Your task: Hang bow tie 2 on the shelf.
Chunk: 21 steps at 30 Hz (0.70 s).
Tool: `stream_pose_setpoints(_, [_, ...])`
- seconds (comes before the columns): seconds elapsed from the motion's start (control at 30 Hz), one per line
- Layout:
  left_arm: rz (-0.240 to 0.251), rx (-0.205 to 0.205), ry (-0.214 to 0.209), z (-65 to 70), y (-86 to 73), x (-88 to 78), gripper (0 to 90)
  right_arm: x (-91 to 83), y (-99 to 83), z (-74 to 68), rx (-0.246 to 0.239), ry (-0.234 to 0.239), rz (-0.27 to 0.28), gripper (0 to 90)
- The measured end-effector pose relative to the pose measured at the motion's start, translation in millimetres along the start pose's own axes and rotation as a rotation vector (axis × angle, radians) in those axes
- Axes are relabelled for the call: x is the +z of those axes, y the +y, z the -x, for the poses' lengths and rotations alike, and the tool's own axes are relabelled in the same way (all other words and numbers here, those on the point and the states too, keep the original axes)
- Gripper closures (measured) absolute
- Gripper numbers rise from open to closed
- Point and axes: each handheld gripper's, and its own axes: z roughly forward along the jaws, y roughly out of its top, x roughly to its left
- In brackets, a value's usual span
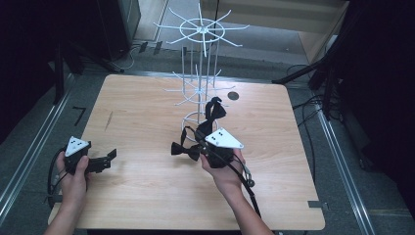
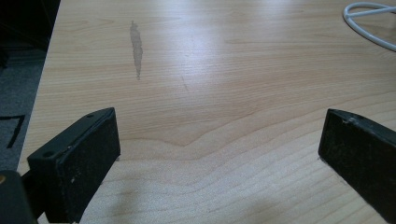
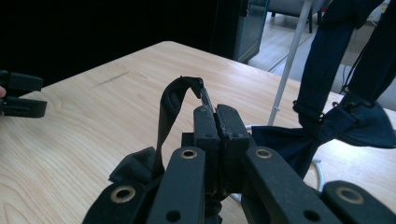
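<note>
A black bow tie (image 1: 186, 149) hangs just above the wooden table (image 1: 147, 186), near its middle, its neck strap (image 3: 170, 109) looping up to a small metal clasp pinched between the closed jaws of the right gripper (image 1: 211, 147). From the right gripper view the two black pads meet tight on that strap end, and the bow droops below and to the left of them. A second, dark blue bow tie (image 3: 327, 128) hangs just behind from the white wire display stand (image 1: 199, 63), whose ringed base sits on the far half of the table; one thin white post (image 3: 289, 65) rises beside it. The person's right hand wraps the gripper from below, its cable trailing back toward the table's near edge. Well apart, at the left edge of the table, the left gripper (image 1: 105, 160) is held low over bare wood, its jaws spread wide with nothing between them. A grey streak (image 2: 136, 46) marks the tabletop ahead of it.
</note>
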Motion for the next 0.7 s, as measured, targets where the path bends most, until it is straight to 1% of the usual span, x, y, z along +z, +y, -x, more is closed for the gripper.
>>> stream_pose_setpoints(0.57, [-0.007, -0.006, -0.005, -0.5, 0.3, 0.1, 0.0, -19.0, 14.1, 3.7, -0.001, -0.016, 0.045, 89.4])
stream_pose_setpoints(0.7, [-0.003, -0.005, -0.007, -0.5, 0.2, 0.3, 0.0, -26.7, 20.8, 4.4, 0.004, -0.018, 0.066, 89.4])
